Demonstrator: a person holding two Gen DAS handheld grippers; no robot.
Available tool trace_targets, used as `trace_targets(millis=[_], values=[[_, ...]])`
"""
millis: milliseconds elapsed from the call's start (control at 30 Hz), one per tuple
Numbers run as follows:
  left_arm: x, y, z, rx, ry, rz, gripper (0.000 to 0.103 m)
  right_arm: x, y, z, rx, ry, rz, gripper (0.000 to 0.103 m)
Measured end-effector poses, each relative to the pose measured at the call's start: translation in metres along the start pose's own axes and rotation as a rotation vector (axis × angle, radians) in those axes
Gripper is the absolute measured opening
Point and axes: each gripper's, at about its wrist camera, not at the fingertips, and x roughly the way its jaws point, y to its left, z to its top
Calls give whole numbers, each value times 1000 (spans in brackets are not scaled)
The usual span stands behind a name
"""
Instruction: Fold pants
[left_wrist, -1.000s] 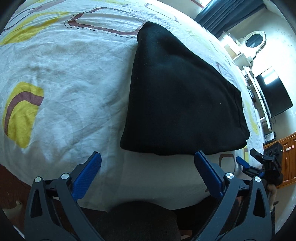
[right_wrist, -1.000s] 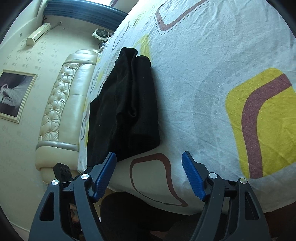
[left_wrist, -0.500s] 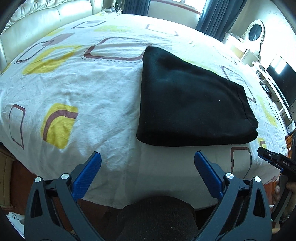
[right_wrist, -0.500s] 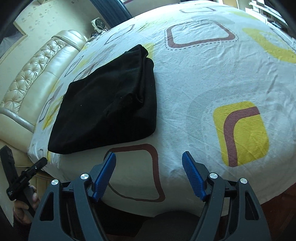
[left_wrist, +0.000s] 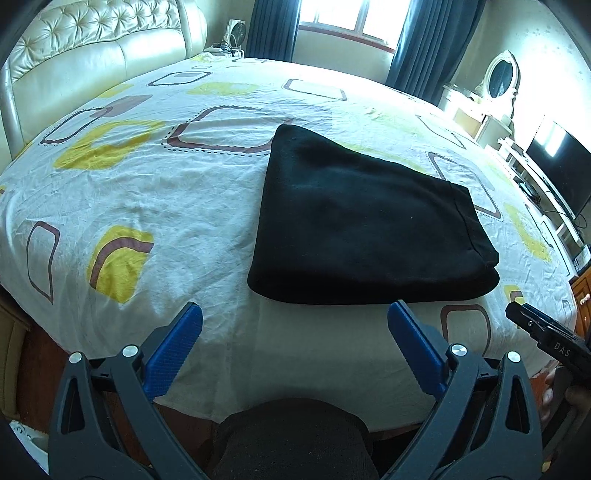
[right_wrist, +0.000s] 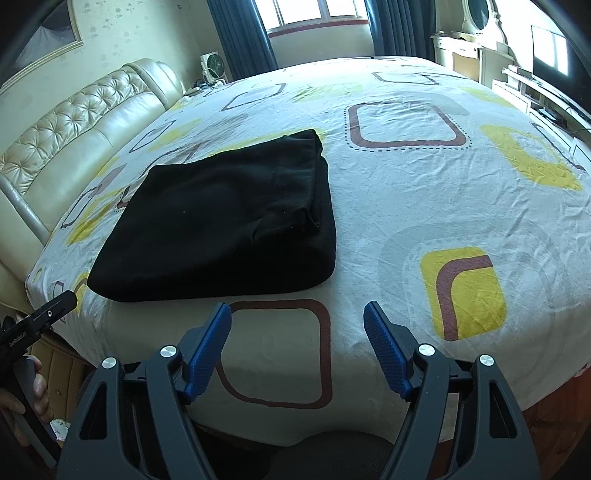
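The black pants (left_wrist: 365, 229) lie folded flat on the bed sheet (left_wrist: 147, 206), just ahead of the left gripper (left_wrist: 295, 325) and ahead and left of the right gripper (right_wrist: 297, 321). Both grippers' fingers stand wide and hold nothing. The folding looks done; next, the grippers only need to stay clear.

"DAS" was read on the right gripper (left_wrist: 554, 343), beside the bed (left_wrist: 184, 206); "GenRobot.AI" was made out on the left gripper (right_wrist: 22, 338).
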Motion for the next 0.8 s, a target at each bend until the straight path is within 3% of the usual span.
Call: trace_targets(millis=[200, 467, 800], values=[[-2, -6, 0, 31, -14, 34, 100, 6, -1, -1, 11, 15, -6, 73], [1, 0, 1, -8, 0, 79, 100, 8, 2, -4, 1, 26, -12, 73], [-3, -8, 1, 15, -6, 57, 100, 10, 4, -5, -1, 48, -4, 73]])
